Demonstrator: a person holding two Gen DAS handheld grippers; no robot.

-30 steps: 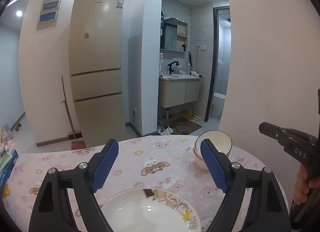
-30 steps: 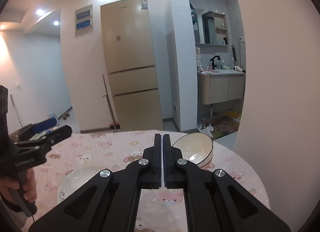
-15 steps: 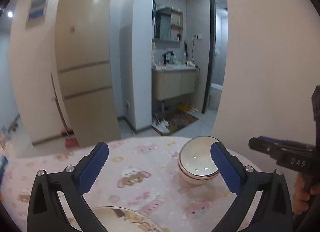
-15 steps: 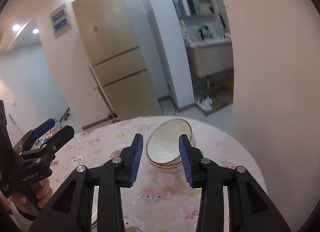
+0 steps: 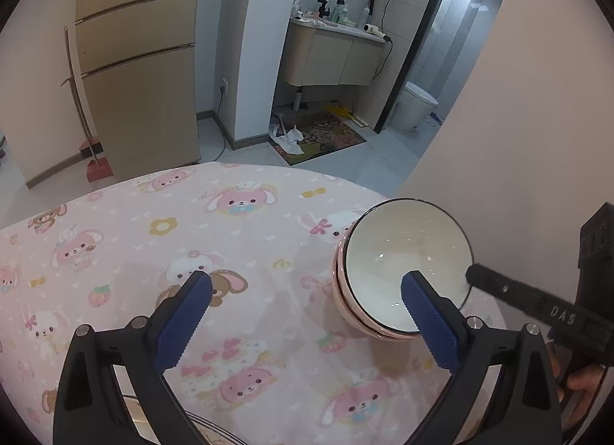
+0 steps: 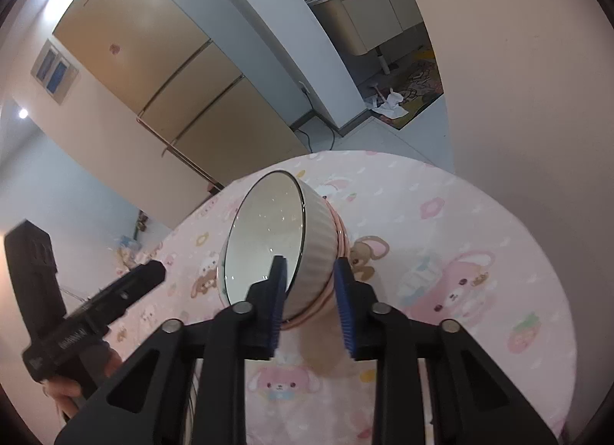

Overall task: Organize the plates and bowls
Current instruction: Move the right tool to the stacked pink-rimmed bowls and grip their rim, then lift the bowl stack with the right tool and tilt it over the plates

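Observation:
A stack of bowls, a white ribbed one (image 6: 268, 241) nested in pink ones (image 5: 341, 291), stands on the pink cartoon tablecloth (image 5: 238, 238) near the table's right side. My right gripper (image 6: 311, 295) is open with its two blue pads on either side of the bowl rim, one inside and one outside; no squeeze shows. My left gripper (image 5: 307, 314) is open wide and empty above the cloth, just left of the bowls. A plate rim (image 5: 215, 431) shows at the bottom edge, under the left gripper.
A pink wall (image 5: 537, 119) stands close beside the table on the right. The round table edge (image 5: 230, 165) curves away ahead, with floor, a beige fridge (image 5: 138, 61) and a bathroom doorway beyond.
Both grippers have moved forward and tilted down toward the bowls. My right gripper opened from shut and now straddles the bowl rim. The plate has slid almost out of the left view.

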